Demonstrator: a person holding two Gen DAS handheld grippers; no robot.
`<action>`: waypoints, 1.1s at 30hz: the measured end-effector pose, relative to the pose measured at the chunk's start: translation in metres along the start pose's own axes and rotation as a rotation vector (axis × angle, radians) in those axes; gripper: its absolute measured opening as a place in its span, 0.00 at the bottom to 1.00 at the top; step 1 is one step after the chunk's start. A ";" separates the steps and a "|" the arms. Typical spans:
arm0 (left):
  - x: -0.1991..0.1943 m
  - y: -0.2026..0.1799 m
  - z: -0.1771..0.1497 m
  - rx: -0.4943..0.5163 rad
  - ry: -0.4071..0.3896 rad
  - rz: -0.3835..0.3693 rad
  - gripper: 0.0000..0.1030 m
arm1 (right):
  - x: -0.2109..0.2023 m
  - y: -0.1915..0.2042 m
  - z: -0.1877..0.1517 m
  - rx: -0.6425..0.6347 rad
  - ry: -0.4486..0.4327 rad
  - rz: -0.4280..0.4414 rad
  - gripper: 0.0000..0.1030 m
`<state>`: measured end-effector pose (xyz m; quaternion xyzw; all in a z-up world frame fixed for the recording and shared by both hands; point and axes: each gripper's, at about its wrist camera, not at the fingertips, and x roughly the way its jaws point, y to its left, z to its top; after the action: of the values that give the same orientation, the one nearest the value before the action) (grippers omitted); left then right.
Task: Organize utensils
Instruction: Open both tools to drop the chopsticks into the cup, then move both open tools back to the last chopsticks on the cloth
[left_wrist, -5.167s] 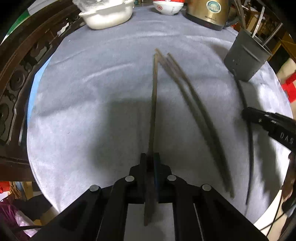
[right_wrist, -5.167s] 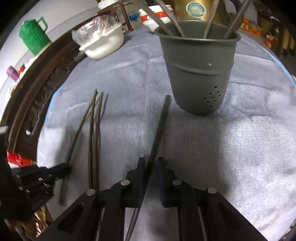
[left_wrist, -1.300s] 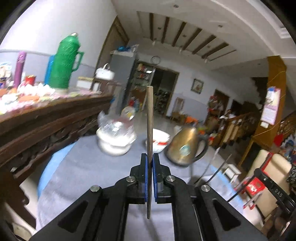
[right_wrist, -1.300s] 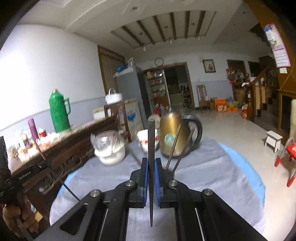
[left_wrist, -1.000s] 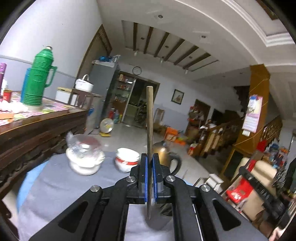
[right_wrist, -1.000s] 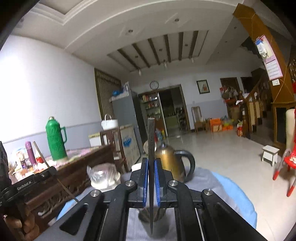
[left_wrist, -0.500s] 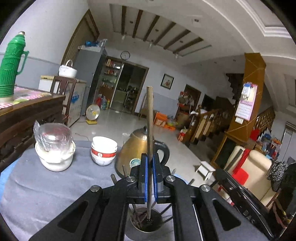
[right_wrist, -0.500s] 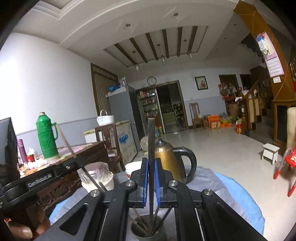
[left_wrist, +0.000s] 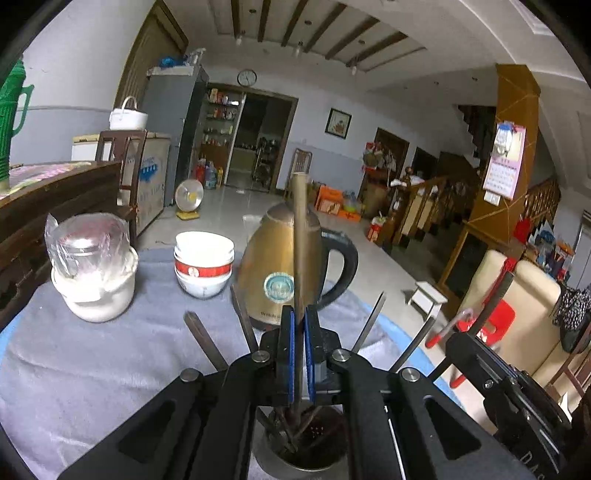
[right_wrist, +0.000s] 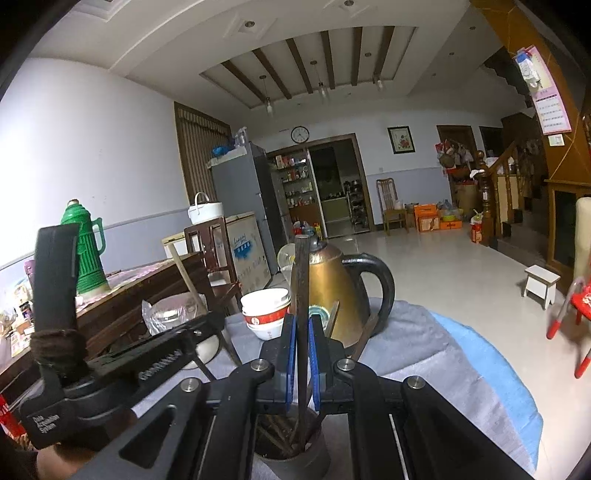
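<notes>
**Two chopsticks held upright over the grey holder**

In the left wrist view, the left gripper is clenched on a brown chopstick that stands upright, its long axis running from 6 to 12 o'clock. The lower end dips into the mouth of the grey utensil holder just below the jaws, at 6 o'clock, where other sticks already lean outward. The stick sits squarely between the blue pads, passing through them with most of its length above.

In the right wrist view, the right gripper grasps a dark chopstick in the same way: vertical, pinched between the pads, its lower end inside the holder at 6 o'clock.

The holder stands on a round table covered by a grey cloth over a blue one. Farther back on it, a white lidded pot stands at 10 o'clock, stacked bowls at 11, and a brass-coloured kettle at 12. Beyond lie a tiled floor, a refrigerator, a wall clock and a wooden staircase at 2 o'clock.
</notes>
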<state>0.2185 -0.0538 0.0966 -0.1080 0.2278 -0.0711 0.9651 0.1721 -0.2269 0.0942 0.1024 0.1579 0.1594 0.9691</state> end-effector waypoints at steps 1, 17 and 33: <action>0.000 -0.001 0.000 0.005 0.006 -0.001 0.05 | 0.002 0.001 -0.002 -0.001 0.010 -0.001 0.07; -0.143 0.049 0.018 -0.070 -0.200 0.043 0.79 | -0.051 -0.006 0.001 0.033 -0.023 -0.093 0.80; -0.151 0.156 -0.149 -0.166 0.252 0.391 0.85 | -0.018 0.030 -0.154 0.004 0.593 0.073 0.80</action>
<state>0.0308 0.0984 -0.0068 -0.1313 0.3679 0.1230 0.9123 0.0955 -0.1820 -0.0361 0.0588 0.4304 0.2169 0.8742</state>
